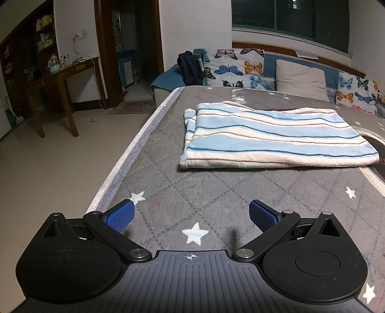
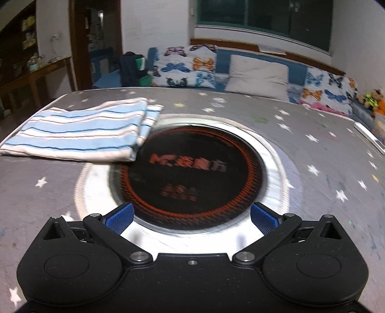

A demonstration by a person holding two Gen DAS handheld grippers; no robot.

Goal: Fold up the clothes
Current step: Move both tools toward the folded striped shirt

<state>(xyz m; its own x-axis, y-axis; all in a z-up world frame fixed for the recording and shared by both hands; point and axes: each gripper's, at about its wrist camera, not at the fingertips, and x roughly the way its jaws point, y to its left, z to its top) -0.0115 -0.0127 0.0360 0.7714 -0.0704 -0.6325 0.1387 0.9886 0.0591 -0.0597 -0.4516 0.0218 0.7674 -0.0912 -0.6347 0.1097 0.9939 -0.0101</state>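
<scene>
my left hand-held gripper (image 1: pixel 191 215) and right hand-held gripper (image 2: pixel 191 215) are both spread apart, holding nothing; the folded striped cloth (image 1: pixel 272 137) lies on the surface (image 1: pixel 192 187).

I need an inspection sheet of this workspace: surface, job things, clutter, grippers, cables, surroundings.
Surface: grey star-print cover with a round black burner set in.
Job's things: striped towel, folded, its corner overlapping the burner.
Clutter: nothing seen.
Grippers: left gripper and right gripper open, empty.
Cables: white cord hanging from a wall socket.
Surroundings: butterfly cushions, wooden desk, window.
</scene>
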